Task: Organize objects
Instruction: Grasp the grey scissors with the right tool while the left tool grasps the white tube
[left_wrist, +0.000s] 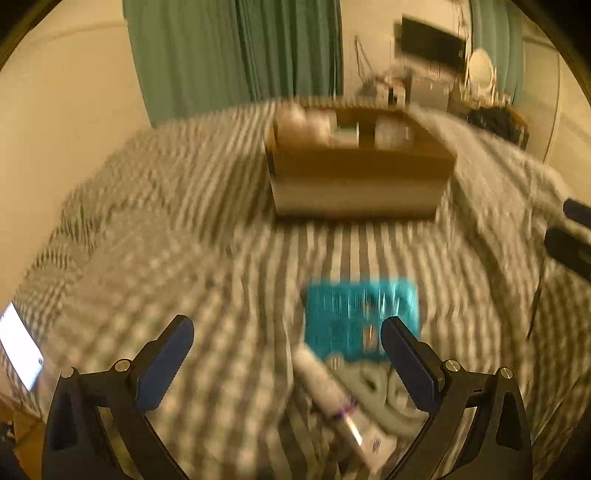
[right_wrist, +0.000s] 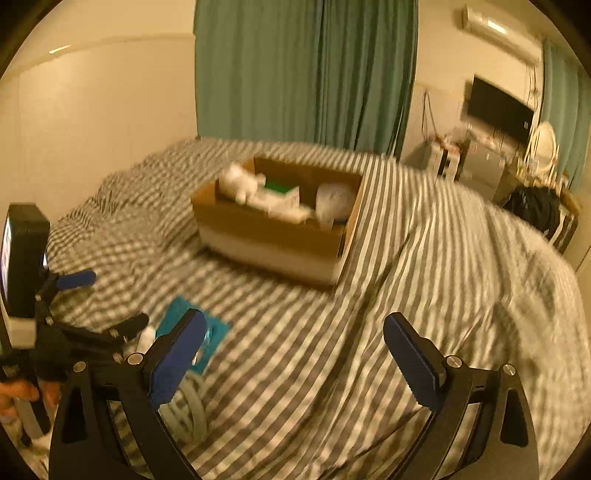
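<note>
A brown cardboard box (left_wrist: 354, 173) (right_wrist: 273, 236) stands on the striped bed and holds several white items. In the left wrist view a teal flat packet (left_wrist: 358, 317), a white tube (left_wrist: 325, 387) and a pale coiled cable (left_wrist: 373, 384) lie close in front of me. My left gripper (left_wrist: 288, 350) hovers open over them, holding nothing; it also shows at the left of the right wrist view (right_wrist: 110, 306). My right gripper (right_wrist: 295, 350) is open over bare bedding, to the right of the teal packet (right_wrist: 184, 317) and the coiled cable (right_wrist: 192, 410).
The striped duvet (right_wrist: 424, 295) rises in a fold to the right. Green curtains (right_wrist: 303, 74) hang behind the bed. A desk with a dark monitor (right_wrist: 498, 107) stands at the back right. A phone's lit screen (left_wrist: 18, 347) glows at the left edge.
</note>
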